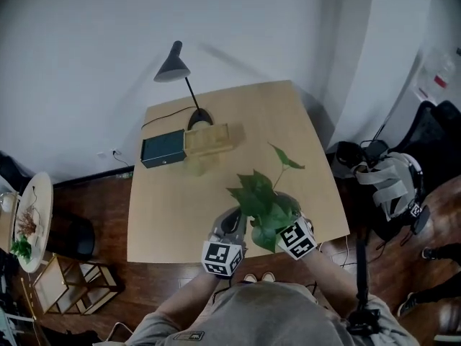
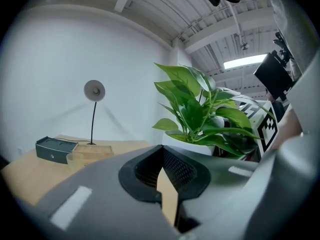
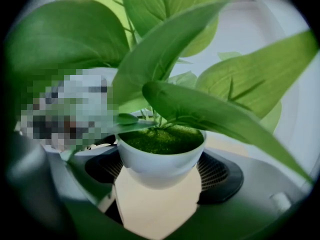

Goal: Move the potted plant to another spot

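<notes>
Potted plant point(image 1: 268, 206): one, standing near your edge of the table point(image 1: 173, 215). Your right gripper point(image 3: 161, 174) has its jaws spread wide round the white bowl, pads seemingly against its sides. Your left gripper point(image 2: 163, 159) is closed and empty, just beside the plant. Risk: the rounded bowl may slip or tilt in your pinch, as the leaves make it top-heavy. Beyond: one lamp point(image 1: 176, 67), one dark box point(image 1: 163, 150), one wooden tray point(image 1: 210, 138).

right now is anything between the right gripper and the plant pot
Nothing visible does. The white pot sits between the jaws of the right gripper; only its own leaves hang over it.
</notes>
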`<state>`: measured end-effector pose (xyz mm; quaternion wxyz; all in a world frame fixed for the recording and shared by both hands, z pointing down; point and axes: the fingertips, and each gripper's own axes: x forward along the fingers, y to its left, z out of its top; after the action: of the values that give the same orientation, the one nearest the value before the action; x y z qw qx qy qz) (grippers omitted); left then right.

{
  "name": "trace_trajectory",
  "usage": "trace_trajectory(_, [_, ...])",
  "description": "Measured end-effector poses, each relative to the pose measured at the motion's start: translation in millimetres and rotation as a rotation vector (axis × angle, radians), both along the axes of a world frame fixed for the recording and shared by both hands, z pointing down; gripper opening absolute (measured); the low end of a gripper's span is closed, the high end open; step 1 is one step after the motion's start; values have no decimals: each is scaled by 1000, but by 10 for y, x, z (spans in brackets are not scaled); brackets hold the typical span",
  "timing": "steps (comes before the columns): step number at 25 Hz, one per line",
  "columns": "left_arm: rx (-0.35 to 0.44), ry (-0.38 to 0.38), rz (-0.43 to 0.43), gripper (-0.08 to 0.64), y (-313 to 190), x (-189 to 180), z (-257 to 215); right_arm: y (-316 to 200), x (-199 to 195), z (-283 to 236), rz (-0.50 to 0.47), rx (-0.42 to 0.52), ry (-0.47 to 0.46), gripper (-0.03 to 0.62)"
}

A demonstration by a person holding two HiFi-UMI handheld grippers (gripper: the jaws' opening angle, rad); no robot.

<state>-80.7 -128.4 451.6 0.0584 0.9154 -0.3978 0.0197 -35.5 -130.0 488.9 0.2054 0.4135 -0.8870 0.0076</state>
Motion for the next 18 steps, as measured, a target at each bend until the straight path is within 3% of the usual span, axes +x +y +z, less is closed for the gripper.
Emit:
trace_trajectory(12, [-2,9,169,-6,-75,277,-31,-38,251,-52,158,3,-4,463])
trace_trajectory(18, [-6,4,202,-6,-106,561,9,-55,529,-11,188,-2,-5,463])
